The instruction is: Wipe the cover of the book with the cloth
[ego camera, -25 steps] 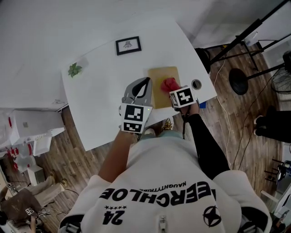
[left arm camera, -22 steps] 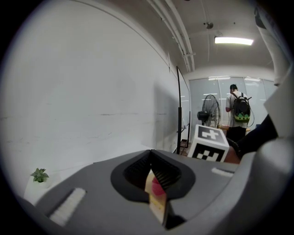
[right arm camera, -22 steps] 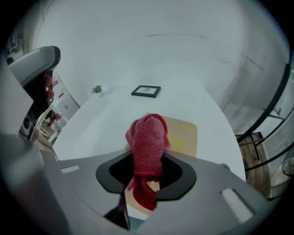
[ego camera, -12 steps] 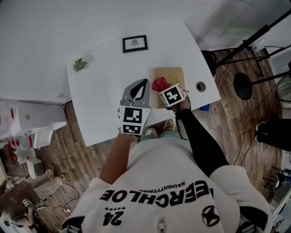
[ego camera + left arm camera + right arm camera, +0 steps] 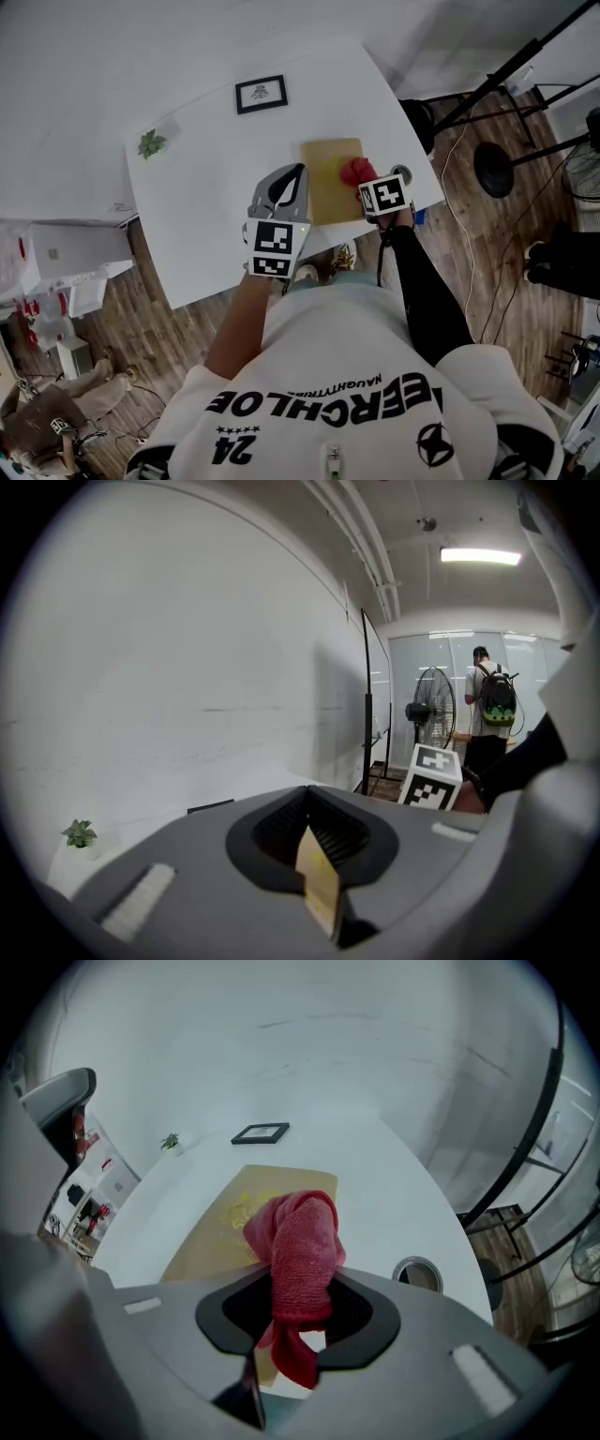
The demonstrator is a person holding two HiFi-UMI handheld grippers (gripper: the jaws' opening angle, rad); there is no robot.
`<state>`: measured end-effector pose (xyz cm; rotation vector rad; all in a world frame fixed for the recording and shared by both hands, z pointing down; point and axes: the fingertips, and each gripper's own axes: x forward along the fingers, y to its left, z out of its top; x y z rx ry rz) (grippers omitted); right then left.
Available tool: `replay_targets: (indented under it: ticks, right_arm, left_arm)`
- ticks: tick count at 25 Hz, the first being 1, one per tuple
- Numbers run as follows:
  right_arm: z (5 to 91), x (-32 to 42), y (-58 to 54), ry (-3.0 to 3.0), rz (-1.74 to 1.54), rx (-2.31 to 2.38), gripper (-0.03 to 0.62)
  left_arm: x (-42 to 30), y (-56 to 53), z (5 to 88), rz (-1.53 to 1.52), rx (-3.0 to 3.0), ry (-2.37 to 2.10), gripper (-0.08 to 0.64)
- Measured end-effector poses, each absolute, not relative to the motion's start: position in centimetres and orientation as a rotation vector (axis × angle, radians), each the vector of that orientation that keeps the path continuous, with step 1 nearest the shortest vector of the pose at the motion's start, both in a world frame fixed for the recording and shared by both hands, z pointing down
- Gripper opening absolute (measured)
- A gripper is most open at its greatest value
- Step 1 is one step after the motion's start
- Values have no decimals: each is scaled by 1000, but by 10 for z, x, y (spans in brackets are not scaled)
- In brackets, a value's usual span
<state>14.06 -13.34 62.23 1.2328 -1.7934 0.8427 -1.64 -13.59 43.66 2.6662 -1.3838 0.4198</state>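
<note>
Book (image 5: 328, 183): tan, thin, lying flat on the white desk (image 5: 206, 197) near its front-right corner, just ahead of the person. L gripper (image 5: 314, 841): jaws pressed together on a thin tan edge, apparently the book's left side, steadying it. R gripper (image 5: 300, 1316): jaws pinching the red cloth (image 5: 298, 1237), which bunches out past the tips over the cover's right part, by a faint yellow mark (image 5: 239, 1208); contact w/ the cover not certain. Handling (est.): book light, fairly stiff, prob. slides on the smooth desk, so hold it by an edge, as the L gripper seems to. Cloth soft, limp, looped weave, grips well at a fold. Room: just right of the book is a round hole (image 5: 417, 1274) in the desk, then the desk's edge, so rightward strokes have little margin; front edge also near. Left & beyond: open desk. Picture frame (image 5: 262, 94) & small plant (image 5: 151, 143) stand well apart at the far side.
</note>
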Motion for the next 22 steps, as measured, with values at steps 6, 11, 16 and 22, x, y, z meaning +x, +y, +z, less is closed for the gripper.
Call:
replay_targets:
  ticks: [6,11,16,22]
  right_arm:
    - [622,141,-133,-1878,859,1265,107]
    - [574,137,-145,-2107,740,1370,106]
    - [472,126,-171,-2317,325,1482,106]
    - [389,127,-166,-2445,48,1621,106]
  left_arm:
    - [-4,-138,435,424,2687,-1365,52]
    - [1,-138,424,401,2690,-1364,52]
    - [-12,-145,398,370,2696,-1436,52]
    - [-48,-156,355,312,2680,-1609,52]
